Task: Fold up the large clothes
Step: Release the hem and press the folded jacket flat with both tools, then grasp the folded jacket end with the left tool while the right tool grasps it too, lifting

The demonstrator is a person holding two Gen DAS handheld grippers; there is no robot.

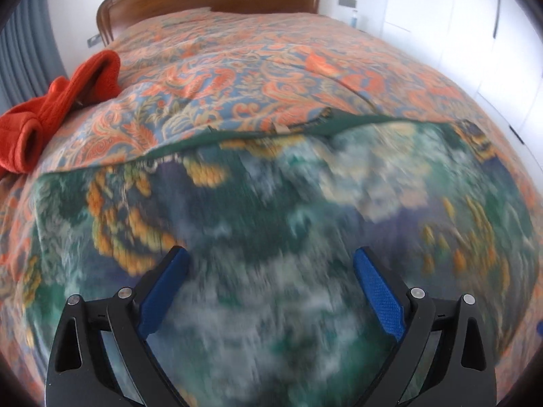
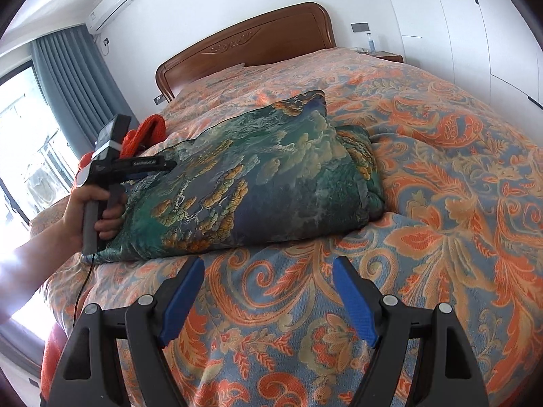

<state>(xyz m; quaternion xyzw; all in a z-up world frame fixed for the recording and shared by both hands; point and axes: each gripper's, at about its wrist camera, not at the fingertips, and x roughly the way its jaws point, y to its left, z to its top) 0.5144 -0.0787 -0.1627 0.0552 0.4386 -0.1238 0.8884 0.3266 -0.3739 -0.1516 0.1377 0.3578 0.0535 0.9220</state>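
A green, blue and gold patterned garment [image 2: 258,183] lies folded in a thick bundle on the bed. In the left wrist view it fills the lower frame, blurred [image 1: 271,224]. My left gripper [image 1: 269,261] is open and empty, right over the bundle's left end; it also shows in the right wrist view [image 2: 169,164], held by a hand. My right gripper [image 2: 268,268] is open and empty, over the bedspread just in front of the bundle.
The bed has an orange and blue floral bedspread [image 2: 441,203] and a brown wooden headboard [image 2: 258,44]. An orange-red knit garment [image 1: 57,101] lies at the bed's left side. Curtains and a window are left; white wardrobes are right.
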